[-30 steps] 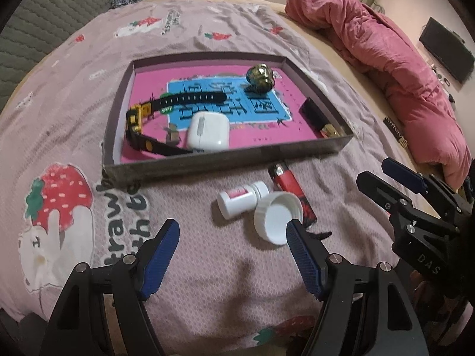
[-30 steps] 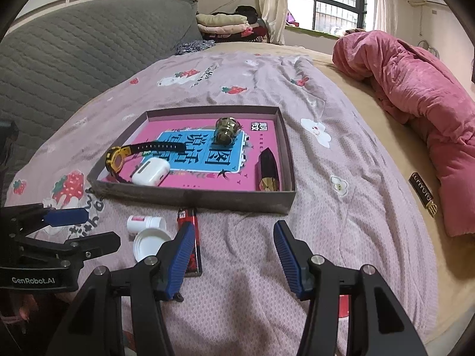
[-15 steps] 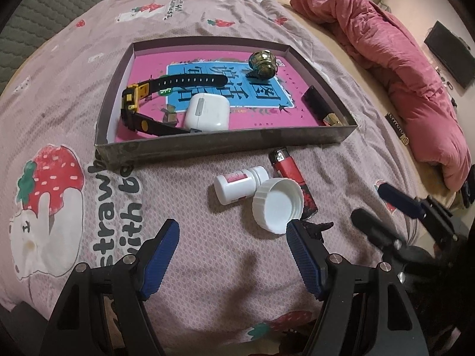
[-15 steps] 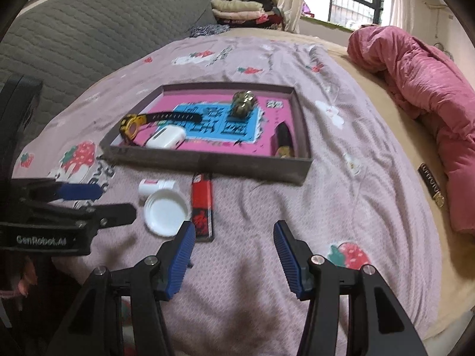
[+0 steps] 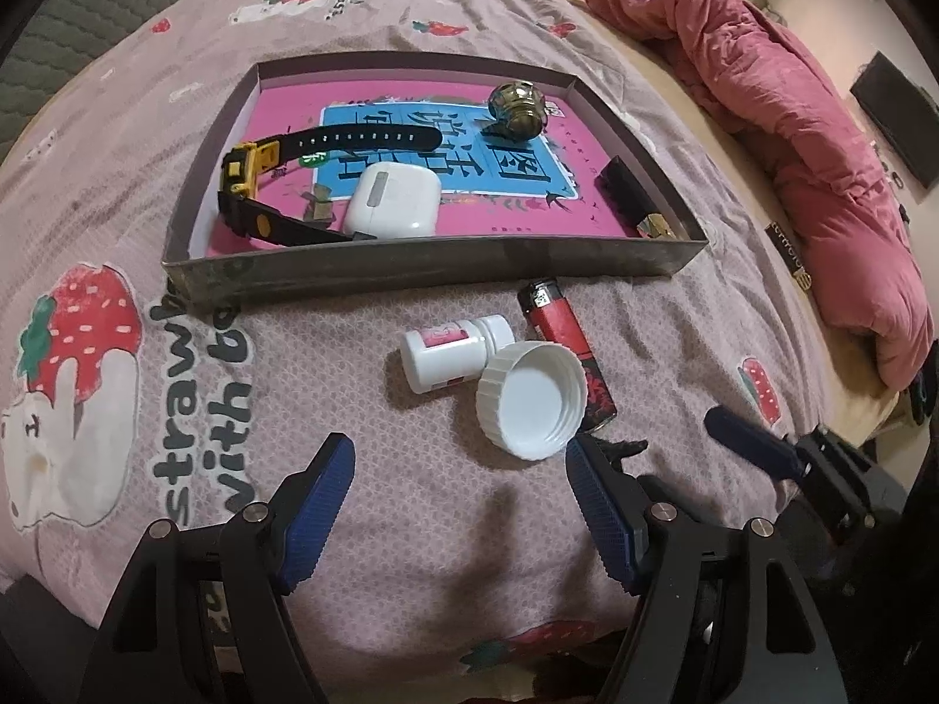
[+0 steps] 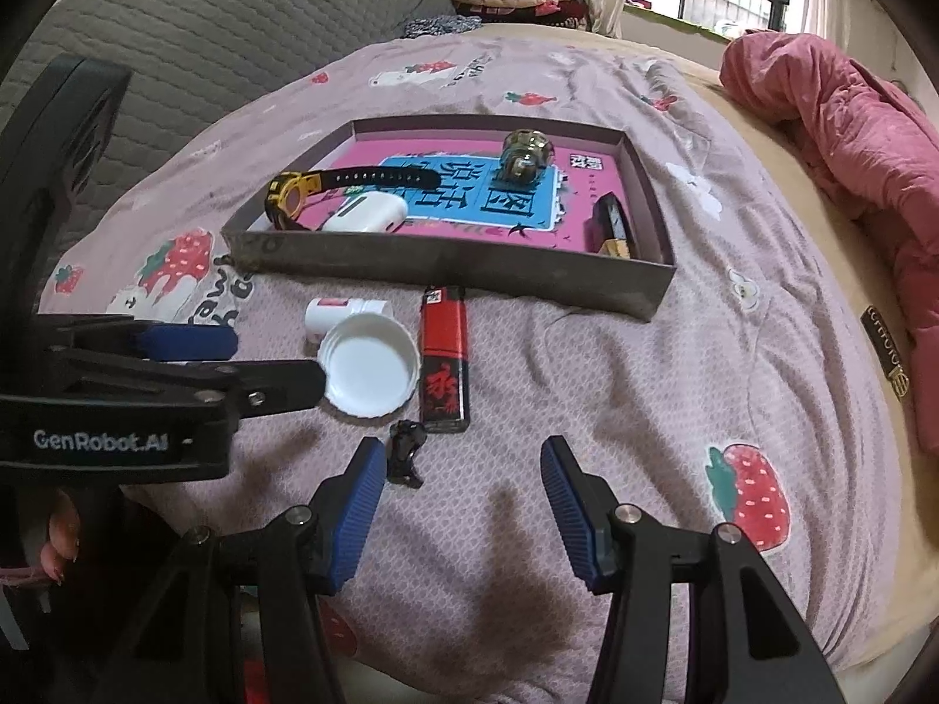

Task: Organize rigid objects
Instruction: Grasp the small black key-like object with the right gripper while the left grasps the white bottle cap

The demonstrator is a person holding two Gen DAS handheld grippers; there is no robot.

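The white cap (image 5: 531, 399) is lying mouth-up just ahead of the left gripper (image 5: 458, 504), leaning on the lighter (image 5: 566, 346). Both the left and the right gripper (image 6: 463, 504) are standing apart, empty. Closing carelessly is probably risking nudging the small bottle (image 5: 455, 352) away.

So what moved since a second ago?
The right tool sank toward the purple strawberry bedspread, nearer the red lighter. Both it and the left tool stay open and empty. White cap, small white bottle and grey tray stayed put.
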